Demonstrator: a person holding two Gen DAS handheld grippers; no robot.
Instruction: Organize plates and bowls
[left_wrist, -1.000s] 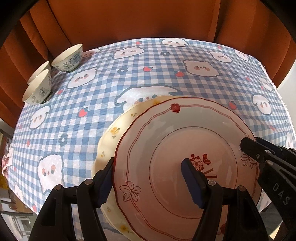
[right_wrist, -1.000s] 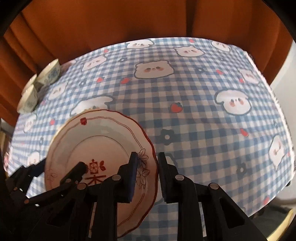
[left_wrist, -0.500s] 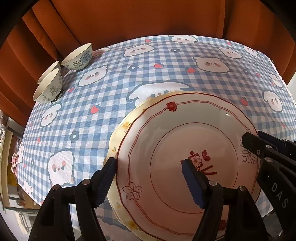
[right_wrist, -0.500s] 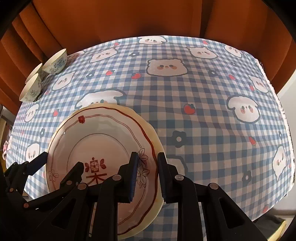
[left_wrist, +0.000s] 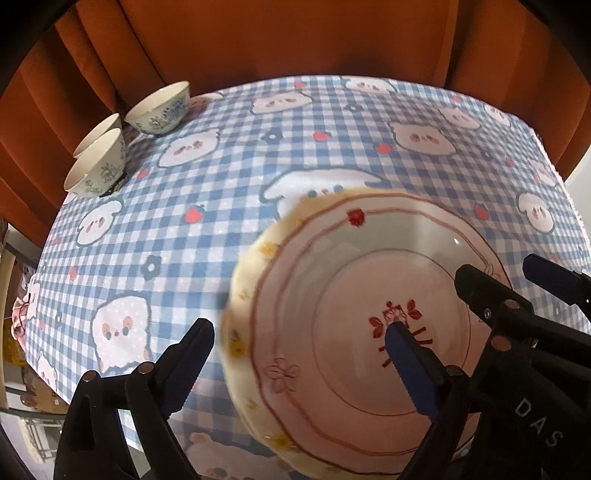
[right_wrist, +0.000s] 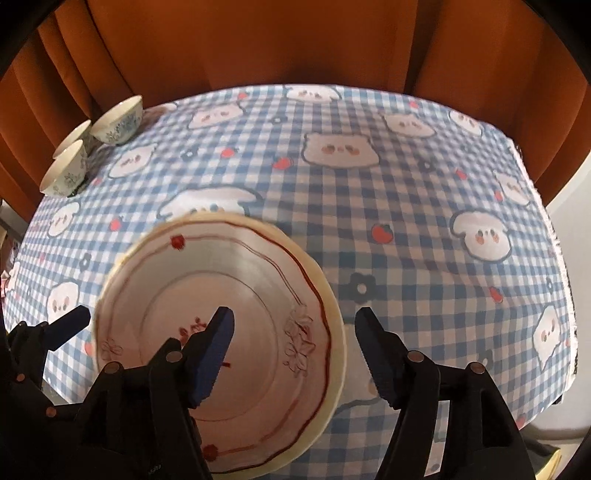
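A pink plate with a red wavy rim lies stacked on a cream plate on the checked tablecloth; both look blurred. My left gripper is opening: one finger stands clear of the stack's left rim, the other hangs over the pink plate's middle. In the right wrist view my right gripper is also opening, and the stack's right rim sits between its fingers with the pads off it. Three patterned bowls stand at the far left edge.
Orange curtains hang close behind the table. Two of the bowls are nested by the left edge. The cloth's right edge drops off beside a pale wall. The right gripper reaches in over the stack's right side.
The right gripper has let go of the plates' right rim and stands wide. The left gripper has widened, its left finger now clear of the rim. The stack looks blurred.
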